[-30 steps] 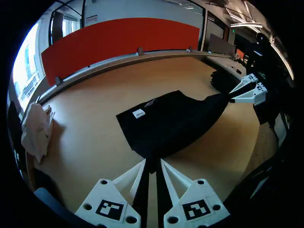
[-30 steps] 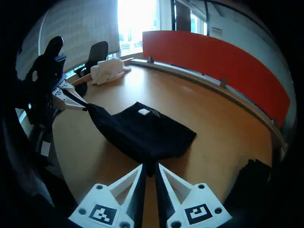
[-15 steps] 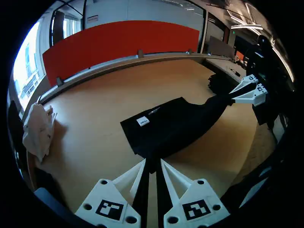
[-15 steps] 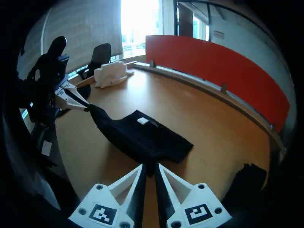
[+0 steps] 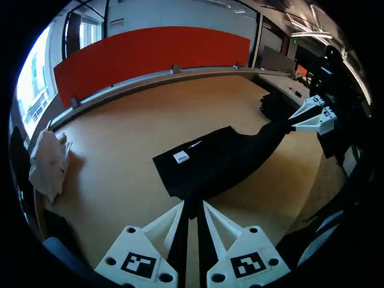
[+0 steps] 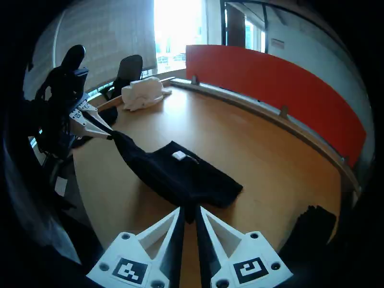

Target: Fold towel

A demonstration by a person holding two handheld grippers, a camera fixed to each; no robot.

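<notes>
The black towel [image 5: 216, 161] lies on the wooden table [image 5: 125, 129], its far half flat on the side toward the red divider [image 5: 153, 53]. The near edge is lifted. The left gripper [image 5: 192, 211] and right gripper [image 6: 189, 213] each pinch a near corner, fingers closed on cloth. That held edge runs roughly alongside the divider, so the fold likely goes toward it.
</notes>
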